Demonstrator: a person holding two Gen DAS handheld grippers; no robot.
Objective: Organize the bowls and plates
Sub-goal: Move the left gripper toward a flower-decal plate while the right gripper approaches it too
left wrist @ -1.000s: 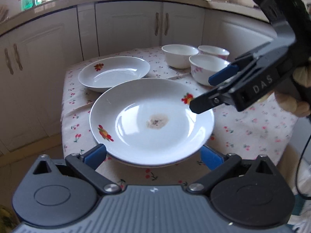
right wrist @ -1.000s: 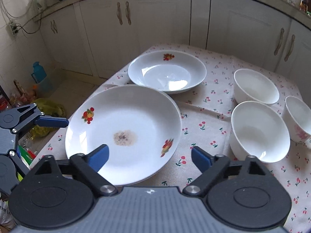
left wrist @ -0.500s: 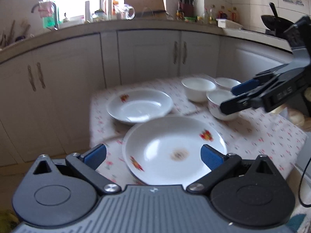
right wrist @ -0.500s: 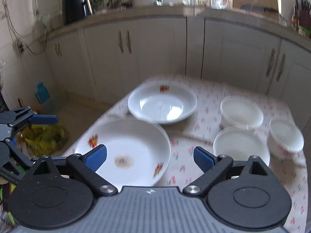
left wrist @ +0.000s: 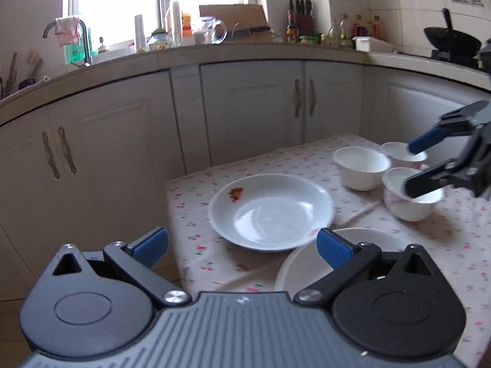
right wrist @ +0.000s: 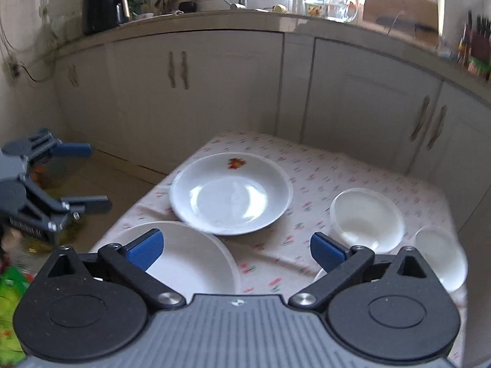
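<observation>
A cherry-print cloth covers the table (left wrist: 445, 245). On it a white deep plate (left wrist: 270, 211) with a fruit motif sits behind a larger flat plate (left wrist: 307, 263), which is partly hidden by my left finger assembly. Three white bowls (left wrist: 360, 164) cluster at the right. My left gripper (left wrist: 242, 245) hangs open and empty above the table's near left corner. My right gripper (right wrist: 235, 250) is opening its jaws with nothing between them, above the flat plate (right wrist: 190, 260) and in front of the deep plate (right wrist: 230, 193). Two bowls (right wrist: 366, 217) show clearly to its right.
White cabinets (left wrist: 245, 116) wrap closely around the table's far side. The counter (left wrist: 214, 52) above them carries bottles, jars, a knife block and a wok. Bare floor (right wrist: 101, 181) lies left of the table, with a green bag (right wrist: 12, 285) on it.
Both grippers have risen and drawn back from the plates, and both views tilted up. The left gripper shifted left, away from over the flat plate. The right jaws spread slightly wider.
</observation>
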